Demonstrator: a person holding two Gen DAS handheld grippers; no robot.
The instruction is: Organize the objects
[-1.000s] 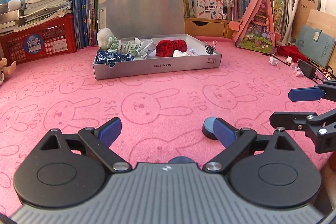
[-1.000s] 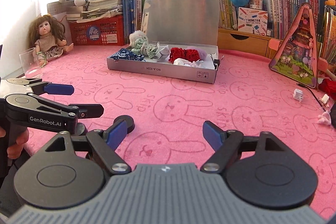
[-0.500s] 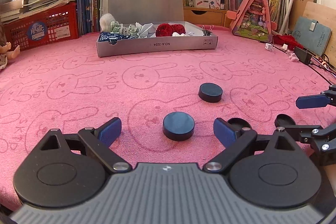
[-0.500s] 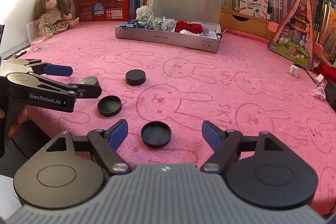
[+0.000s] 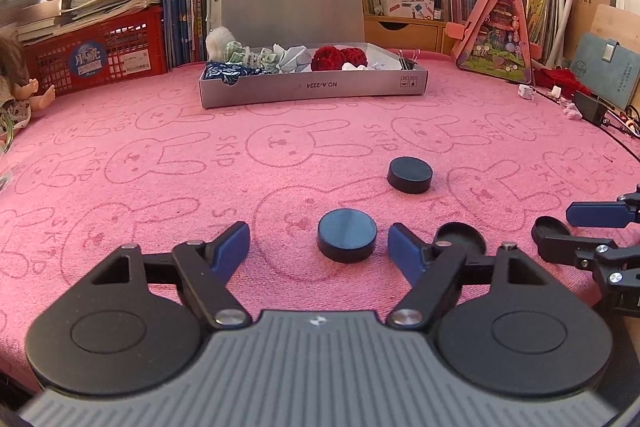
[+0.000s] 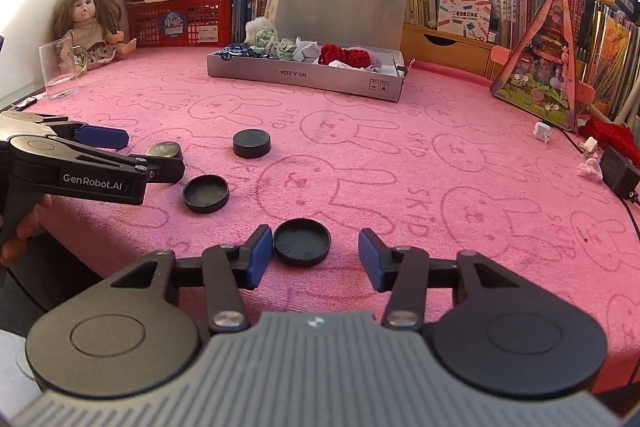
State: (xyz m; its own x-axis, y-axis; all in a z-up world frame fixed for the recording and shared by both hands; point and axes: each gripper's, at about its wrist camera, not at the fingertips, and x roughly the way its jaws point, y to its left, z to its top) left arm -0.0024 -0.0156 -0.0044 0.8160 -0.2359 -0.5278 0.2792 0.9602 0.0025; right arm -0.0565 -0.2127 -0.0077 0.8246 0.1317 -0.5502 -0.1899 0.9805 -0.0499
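My right tongs (image 6: 316, 255), now lowered and narrowed but still empty, bracket an upturned black lid (image 6: 302, 242); left finger just beside its rim. My left tongs (image 5: 319, 247), open, flank a closed puck (image 5: 347, 235). Grasps look imminent. Farther: second lid (image 6: 205, 193), second puck (image 6: 251, 143). Grey box (image 6: 308, 78) contents indistinct.

Black round lids (image 5: 347, 235) on pink rabbit-patterned cloth (image 5: 160, 163); blue-tipped tongs (image 5: 318, 245).
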